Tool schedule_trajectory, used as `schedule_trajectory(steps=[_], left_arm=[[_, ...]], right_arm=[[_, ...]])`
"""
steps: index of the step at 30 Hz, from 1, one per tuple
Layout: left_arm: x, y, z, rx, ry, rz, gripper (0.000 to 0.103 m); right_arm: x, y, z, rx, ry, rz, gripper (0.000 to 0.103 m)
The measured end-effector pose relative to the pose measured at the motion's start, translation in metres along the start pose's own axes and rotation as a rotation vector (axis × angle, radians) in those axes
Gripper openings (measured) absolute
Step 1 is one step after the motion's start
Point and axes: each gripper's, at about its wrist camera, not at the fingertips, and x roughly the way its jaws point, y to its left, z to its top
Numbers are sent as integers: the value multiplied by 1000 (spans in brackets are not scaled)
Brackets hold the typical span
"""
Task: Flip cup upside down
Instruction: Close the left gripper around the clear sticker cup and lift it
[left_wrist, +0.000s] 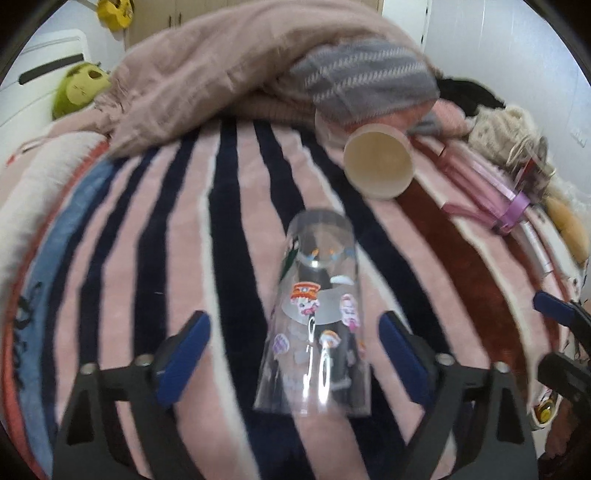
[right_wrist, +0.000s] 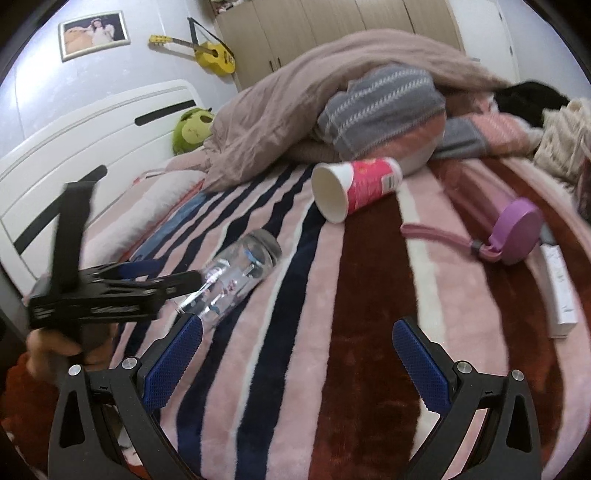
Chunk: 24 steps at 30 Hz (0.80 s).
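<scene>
Currently the approach step is judged to be in hand — no grasp is made yet. A clear glass cup (left_wrist: 316, 325) with cartoon stickers is seen lying on its side on the striped blanket (left_wrist: 122, 258), its open mouth toward the left gripper (left_wrist: 293, 354) and its base pointing away. In the left wrist view the cup lies between the two blue pads (left_wrist: 183, 356), which are spread wide; neither pad touches the glass. In the right wrist view the same cup (right_wrist: 236, 271) is seen with the left gripper (right_wrist: 181, 282) at its mouth end.

The right gripper (right_wrist: 299, 363) is held apart over the dark red stripe, its pads spread as well, with nothing between them.

Next move, as judged: the left pads are to be closed across the cup's wall near the mouth, then the cup lifted and turned until the mouth faces down, and set on the blanket. Smooth glass is likely to slip, so a firm, square pinch is called for.

Edges and room: a paper cup (right_wrist: 354, 186) lies on its side beyond the glass cup, well apart from it. A pink bottle with purple lid (right_wrist: 517, 230) lies further right, and a heaped duvet (right_wrist: 332, 85) bounds the far side. Around the glass cup the blanket is open on both flanks — room enough for the turn, it is judged. The soft, uneven bedding may let an inverted cup tip.
</scene>
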Motion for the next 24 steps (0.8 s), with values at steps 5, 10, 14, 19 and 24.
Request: schedule_trajectory(steps=[5,10,14,19,24], left_arm=[[17,-8,-9,13,8,-61,57],[1,-3,-30,29,-7,-83,57],[-20,9,-53,-20,5,-138,57],[-43,21,-84,-73,6,-184,57],[-54,30,-104,-125,-8,-226,57]], right_arm=[[19,-10,-10,55,41,34,96],[22,-8,-11,85,67,92,87],[23,1,-9,107,83,174,87],[42,22,-1,153,155,318,87],[77,49,3,206,280,424,79]])
